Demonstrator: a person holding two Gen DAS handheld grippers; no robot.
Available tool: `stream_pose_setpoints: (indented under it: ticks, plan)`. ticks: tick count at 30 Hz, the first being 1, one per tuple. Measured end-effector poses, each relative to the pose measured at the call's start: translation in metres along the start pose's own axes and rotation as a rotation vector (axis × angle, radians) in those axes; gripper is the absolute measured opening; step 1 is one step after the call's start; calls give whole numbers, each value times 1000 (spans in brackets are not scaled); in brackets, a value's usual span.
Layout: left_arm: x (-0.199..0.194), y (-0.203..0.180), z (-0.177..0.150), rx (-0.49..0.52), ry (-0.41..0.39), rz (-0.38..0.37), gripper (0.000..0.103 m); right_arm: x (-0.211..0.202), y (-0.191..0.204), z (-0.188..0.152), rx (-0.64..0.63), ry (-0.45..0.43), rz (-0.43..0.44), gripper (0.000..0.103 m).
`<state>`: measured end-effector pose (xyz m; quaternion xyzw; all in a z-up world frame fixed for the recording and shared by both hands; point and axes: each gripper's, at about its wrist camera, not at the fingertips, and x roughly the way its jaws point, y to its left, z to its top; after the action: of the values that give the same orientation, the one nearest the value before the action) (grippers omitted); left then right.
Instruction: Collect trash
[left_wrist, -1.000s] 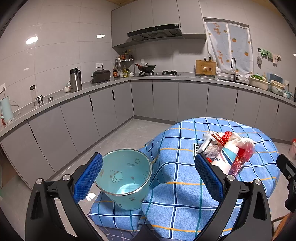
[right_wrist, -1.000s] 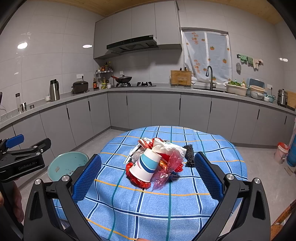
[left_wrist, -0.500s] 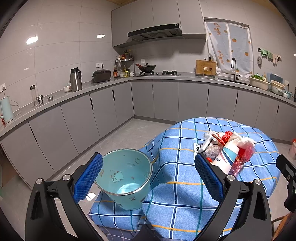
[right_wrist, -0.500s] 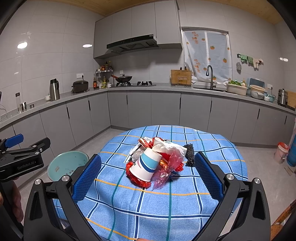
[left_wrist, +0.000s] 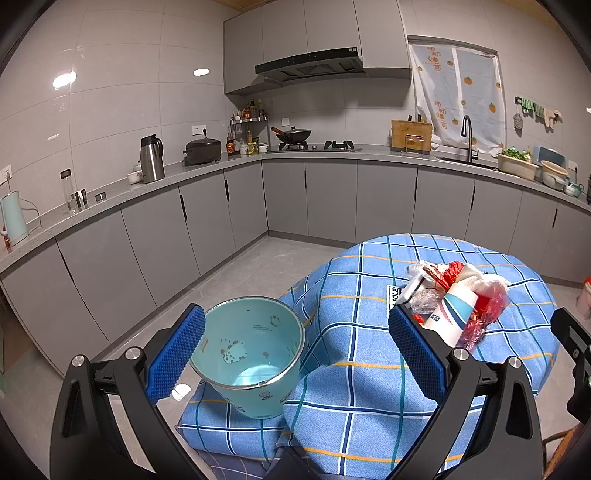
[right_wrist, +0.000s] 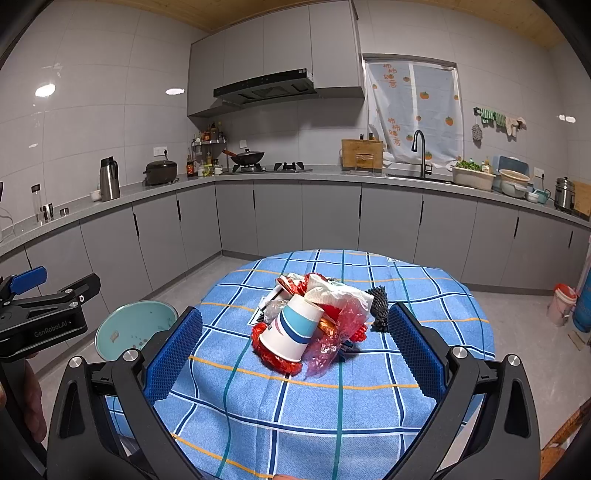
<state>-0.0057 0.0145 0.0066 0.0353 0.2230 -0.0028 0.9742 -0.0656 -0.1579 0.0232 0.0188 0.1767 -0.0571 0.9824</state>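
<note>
Change: almost none from a second ago; collecting not begun.
Trash (right_wrist: 314, 325): heaped mid-tabletop (right_wrist: 332, 398).
Bin (left_wrist: 251, 350): left, beside tabletop, empty.
Left hand-held gripper (left_wrist: 295, 354): agape, holding nothing.
Right hand-held gripper (right_wrist: 295, 350): agape, facing trash.

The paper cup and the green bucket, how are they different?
The paper cup lies tipped over in the trash pile on the table; the green bucket stands upright beside the table, lower down. The cup is white with blue stripes; the bucket is mint with little cartoon pictures. The bucket looks bigger and empty.
</note>
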Motion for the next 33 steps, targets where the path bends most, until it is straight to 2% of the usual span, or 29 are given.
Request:
stream_pose_setpoints:
  ticks: [11, 15, 21, 26, 33]
  plan:
    - [8, -1, -4, 7, 23, 2, 98, 5, -2, -1, 1, 13, -2, 99]
    - [24, -6, -12, 15, 54, -10, 98, 14, -13, -4, 11, 13, -30, 99]
    - [62, -26, -24, 53, 123, -33, 98, 51, -47, -15, 51, 77, -111, 99]
    - [99, -62, -25, 112, 151, -82, 98, 83, -77, -25, 94, 114, -187, 99]
    - [137, -128, -20, 183, 167, -199, 98, 116, -110, -44, 141, 164, -248, 99]
